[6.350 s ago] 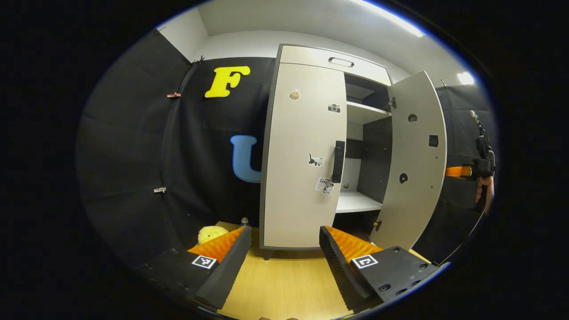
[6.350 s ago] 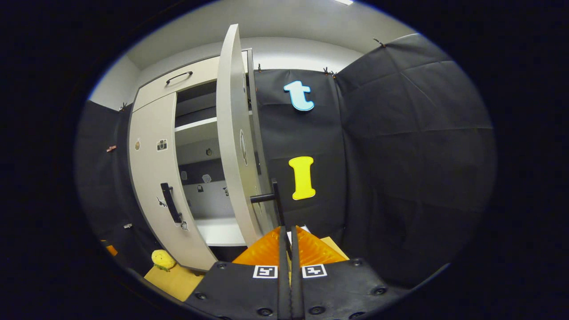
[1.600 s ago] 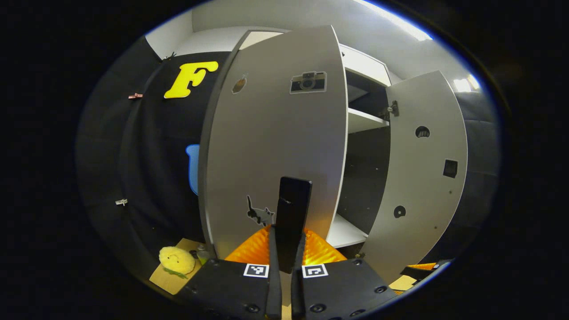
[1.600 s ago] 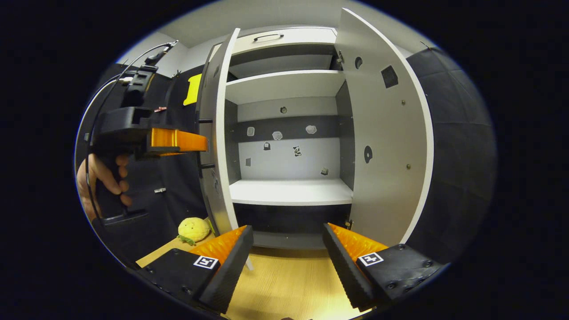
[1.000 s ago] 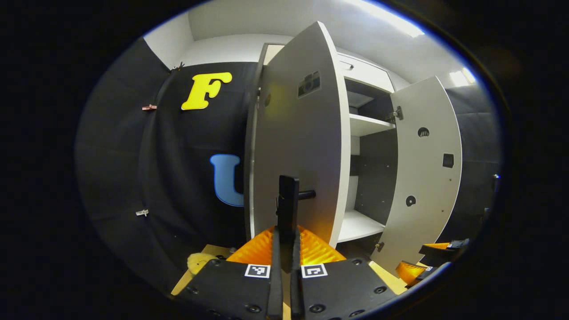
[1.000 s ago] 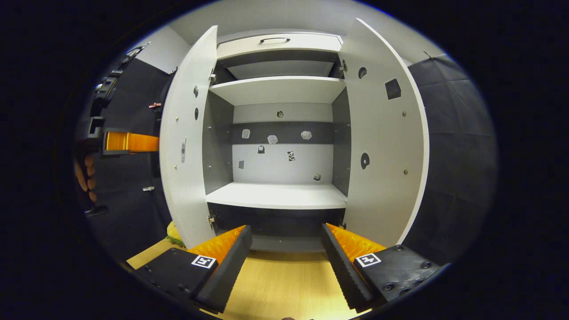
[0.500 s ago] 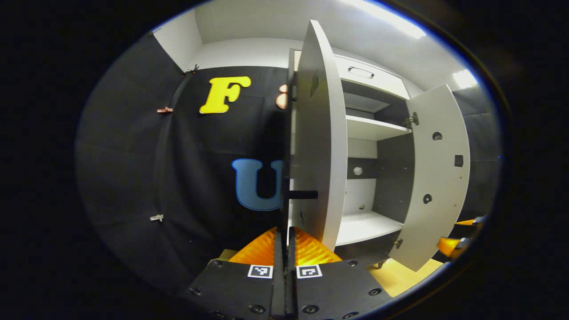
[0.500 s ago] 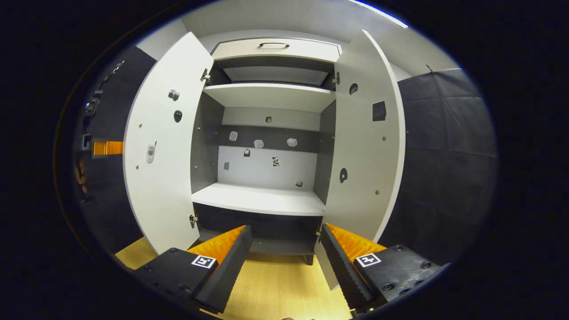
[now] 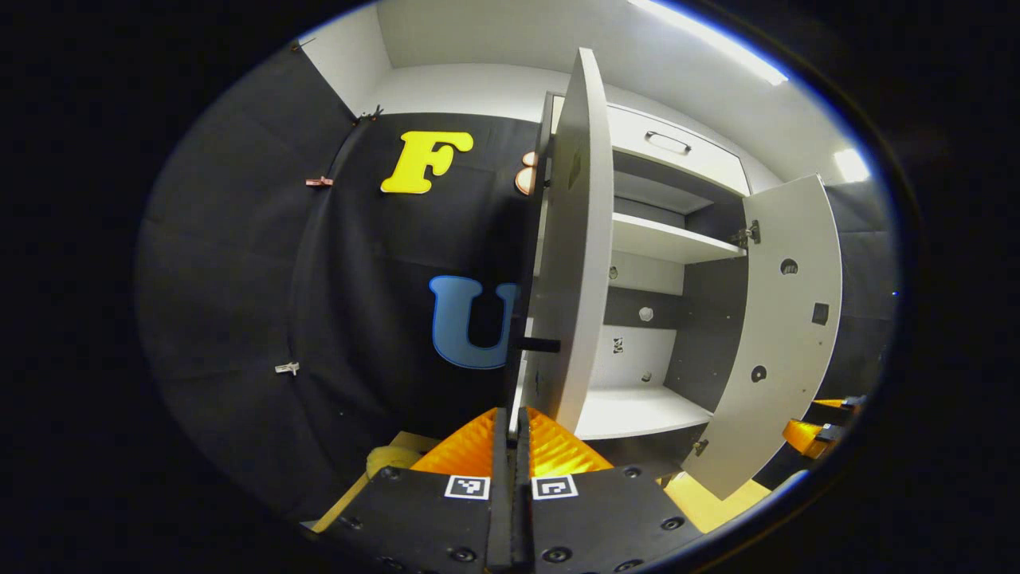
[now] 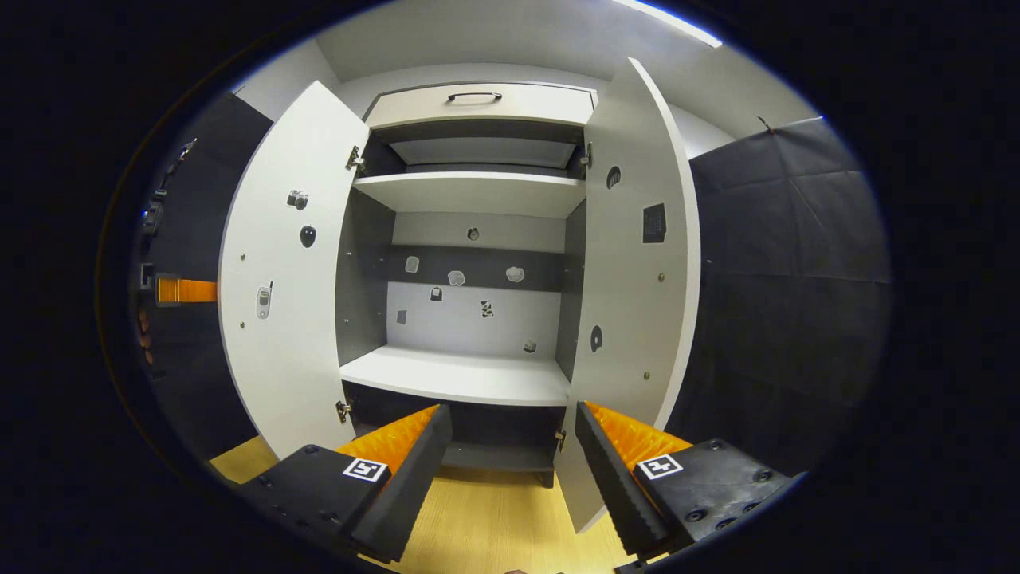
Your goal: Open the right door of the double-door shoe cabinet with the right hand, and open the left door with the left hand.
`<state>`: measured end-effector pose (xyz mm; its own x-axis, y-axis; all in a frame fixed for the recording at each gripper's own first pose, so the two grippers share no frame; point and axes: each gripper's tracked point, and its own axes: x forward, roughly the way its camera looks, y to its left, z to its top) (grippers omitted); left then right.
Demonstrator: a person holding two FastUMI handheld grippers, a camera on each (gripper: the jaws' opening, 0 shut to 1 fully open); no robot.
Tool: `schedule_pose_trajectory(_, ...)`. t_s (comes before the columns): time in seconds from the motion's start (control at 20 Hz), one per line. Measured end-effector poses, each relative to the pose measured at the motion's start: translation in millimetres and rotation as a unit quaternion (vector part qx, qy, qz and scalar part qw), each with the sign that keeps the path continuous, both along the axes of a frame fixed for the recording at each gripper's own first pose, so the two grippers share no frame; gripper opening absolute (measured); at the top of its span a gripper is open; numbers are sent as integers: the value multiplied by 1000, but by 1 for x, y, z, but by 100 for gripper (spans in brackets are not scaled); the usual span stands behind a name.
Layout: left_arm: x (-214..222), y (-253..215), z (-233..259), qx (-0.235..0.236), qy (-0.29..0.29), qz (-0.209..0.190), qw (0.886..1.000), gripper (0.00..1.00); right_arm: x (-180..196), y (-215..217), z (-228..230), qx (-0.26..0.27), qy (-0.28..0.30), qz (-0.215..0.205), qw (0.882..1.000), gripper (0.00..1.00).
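— Both doors of the shoe cabinet (image 10: 478, 104) stand open, yes?
— Yes. In the right gripper view the left door (image 10: 283, 279) and the right door (image 10: 637, 271) swing outward, baring the white shelves (image 10: 458, 375) and the small stickers (image 10: 457, 278) on the back panel.
— And the left gripper (image 9: 511, 446)?
— Its fingers are pressed together on the dark handle (image 9: 510, 399) of the left door, which the left gripper view sees edge-on. The handle's post (image 9: 540, 345) juts from the door face just above.
— The right gripper (image 10: 510, 470)?
— Spread wide, holding nothing, hanging over the wooden floor (image 10: 486, 526) in front of the cabinet, near the right door's lower edge.
— Anything else?
— One yellow plush toy (image 9: 386, 458) peeks beside the left gripper's fingers, low on the floor.
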<state>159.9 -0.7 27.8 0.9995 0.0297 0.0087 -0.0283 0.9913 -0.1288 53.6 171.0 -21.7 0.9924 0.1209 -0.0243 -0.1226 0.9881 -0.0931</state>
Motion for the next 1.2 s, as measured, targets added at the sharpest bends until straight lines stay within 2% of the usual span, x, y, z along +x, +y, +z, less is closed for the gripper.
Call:
schedule_pose_trajectory(0.2, -27, -23, 10, -15, -6, 8, 1000, 5, 4, -24, 7, 12, 3, 4, 1000, 98)
schedule_pose_trajectory(0.3, -34, -37, 12, -8, -12, 18, 1000, 5, 5, -34, 11, 20, 7, 10, 1000, 98)
schedule_pose_trajectory(0.45, -41, -69, 14, 2, -21, 12, 1000, 5, 2, -47, 16, 18, 7, 16, 1000, 98)
schedule_pose_trajectory(0.55, -48, -93, 17, 7, -35, 8, 999, 11, -7, -51, 19, 14, 4, 30, 999, 98)
schedule_pose_trajectory(0.6, -53, -102, 18, 11, -41, 12, 999, 18, -11, -53, 20, 12, 3, 38, 999, 98)
schedule_pose_trajectory(0.75, -73, -133, 14, 27, -55, 23, 998, 50, -22, -62, 16, 12, 6, 58, 998, 98)
schedule_pose_trajectory(0.8, -79, -142, 12, 32, -56, 26, 998, 65, -26, -64, 12, 18, 13, 63, 998, 98)
schedule_pose_trajectory(0.85, -85, -149, 10, 37, -58, 34, 997, 66, -28, -67, 9, 26, 20, 67, 997, 98)
schedule_pose_trajectory(0.9, -90, -155, 9, 40, -63, 43, 996, 80, -30, -71, 8, 32, 23, 67, 997, 98)
schedule_pose_trajectory(0.95, -95, -159, 9, 40, -66, 50, 996, 84, -30, -77, 8, 33, 23, 65, 997, 98)
schedule_pose_trajectory(1.0, -96, -163, 6, 39, -65, 53, 996, 95, -31, -80, 8, 30, 21, 64, 997, 98)
schedule_pose_trajectory(1.05, -99, -168, 4, 38, -58, 52, 996, 98, -34, -82, 9, 29, 21, 62, 997, 98)
schedule_pose_trajectory(1.2, -102, -171, -8, 24, -37, 48, 998, 98, -42, -80, 11, 35, 18, 63, 997, 98)
